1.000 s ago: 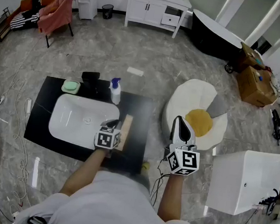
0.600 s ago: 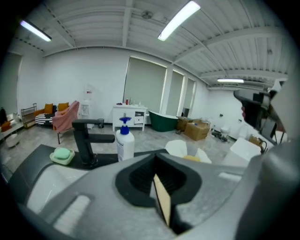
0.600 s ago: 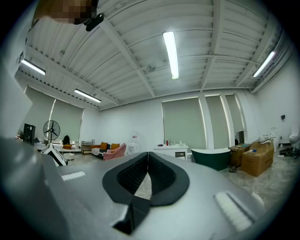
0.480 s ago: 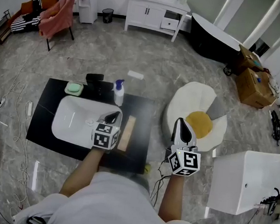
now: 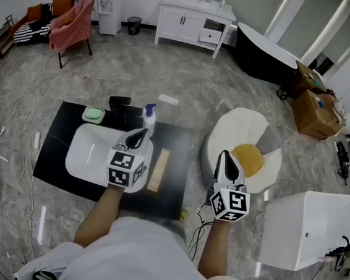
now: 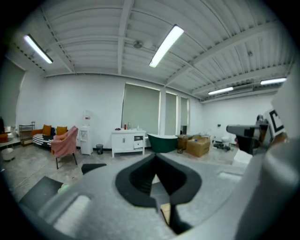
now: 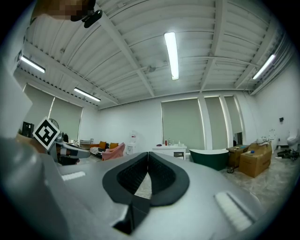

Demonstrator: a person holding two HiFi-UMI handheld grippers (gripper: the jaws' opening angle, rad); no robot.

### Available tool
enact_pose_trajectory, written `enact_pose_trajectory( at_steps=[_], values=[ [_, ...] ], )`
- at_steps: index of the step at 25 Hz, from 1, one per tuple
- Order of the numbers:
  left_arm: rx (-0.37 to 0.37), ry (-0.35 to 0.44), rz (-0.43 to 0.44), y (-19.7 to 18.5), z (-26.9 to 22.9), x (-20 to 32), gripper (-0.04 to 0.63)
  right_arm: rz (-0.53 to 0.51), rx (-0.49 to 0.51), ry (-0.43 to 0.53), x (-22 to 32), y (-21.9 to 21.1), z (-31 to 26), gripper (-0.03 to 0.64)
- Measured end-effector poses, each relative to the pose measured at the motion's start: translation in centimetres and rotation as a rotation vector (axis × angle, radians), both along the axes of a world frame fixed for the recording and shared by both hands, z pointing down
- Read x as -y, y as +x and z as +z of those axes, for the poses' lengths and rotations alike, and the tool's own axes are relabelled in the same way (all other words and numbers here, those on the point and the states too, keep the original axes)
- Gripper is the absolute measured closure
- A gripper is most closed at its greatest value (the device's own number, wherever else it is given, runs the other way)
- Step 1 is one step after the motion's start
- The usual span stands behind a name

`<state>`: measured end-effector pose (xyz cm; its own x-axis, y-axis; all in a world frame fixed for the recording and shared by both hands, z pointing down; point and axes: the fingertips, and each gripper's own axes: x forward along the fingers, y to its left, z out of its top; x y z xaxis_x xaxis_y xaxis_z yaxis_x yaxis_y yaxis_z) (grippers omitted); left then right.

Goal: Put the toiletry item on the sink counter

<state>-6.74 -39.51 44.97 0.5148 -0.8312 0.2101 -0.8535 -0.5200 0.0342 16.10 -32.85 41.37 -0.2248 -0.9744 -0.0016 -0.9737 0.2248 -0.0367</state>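
Two grippers have their jaws pressed together, both empty; left gripper [image 5: 136,138] hangs over the sink [image 5: 86,152]; right gripper [image 5: 225,160] is off the counter [image 5: 52,154]; wood bar [image 5: 158,170], maybe the toiletry item, lies on the counter beside the sink; job looks done.

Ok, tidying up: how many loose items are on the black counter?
4: green soap dish back left, black object beside it, pump bottle mid-back, wooden strip right. Left claw may hide more.
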Motion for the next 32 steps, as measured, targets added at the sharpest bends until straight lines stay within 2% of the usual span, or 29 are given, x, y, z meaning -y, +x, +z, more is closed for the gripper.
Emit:
enact_pose_trajectory(
  at_steps=[5,13,32],
  values=[
    [-0.013,0.084,-0.005,-0.7,-3.6,-0.5,0.598,0.007,0.005,0.001,-0.1,0.0,0.1,0.612],
    [-0.043,0.148,-0.017,-1.7,-6.7,-1.0,0.598,0.032,0.005,-0.006,-0.7,0.6,0.2,0.612],
    [-0.067,0.137,-0.024,-2.6,-5.9,-2.1,0.598,0.075,0.003,-0.009,-3.0,1.3,0.7,0.612]
  ],
)
